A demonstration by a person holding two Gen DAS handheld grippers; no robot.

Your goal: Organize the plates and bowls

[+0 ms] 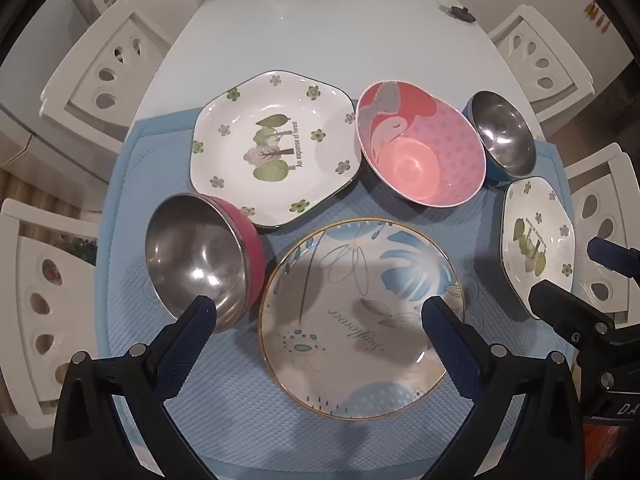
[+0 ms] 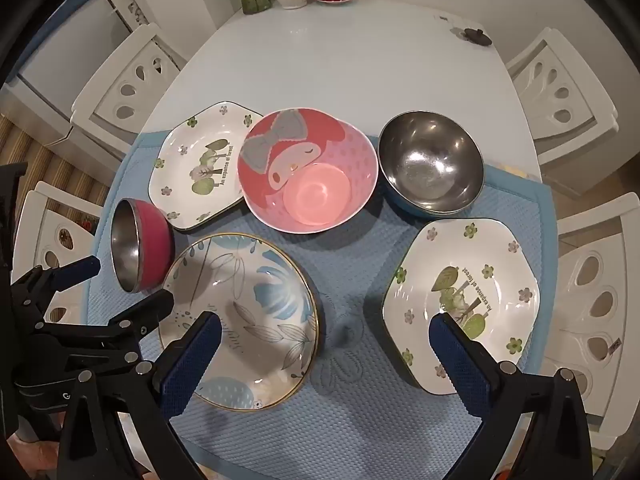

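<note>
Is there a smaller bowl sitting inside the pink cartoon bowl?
No, the pink cartoon bowl is empty; the round pink patch at its bottom is just its own base.

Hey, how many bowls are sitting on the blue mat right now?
3. A pink cartoon bowl sits at the back middle, a steel bowl with a blue outside to its right, and a steel bowl with a red outside at the left edge. None looks hidden.
</note>
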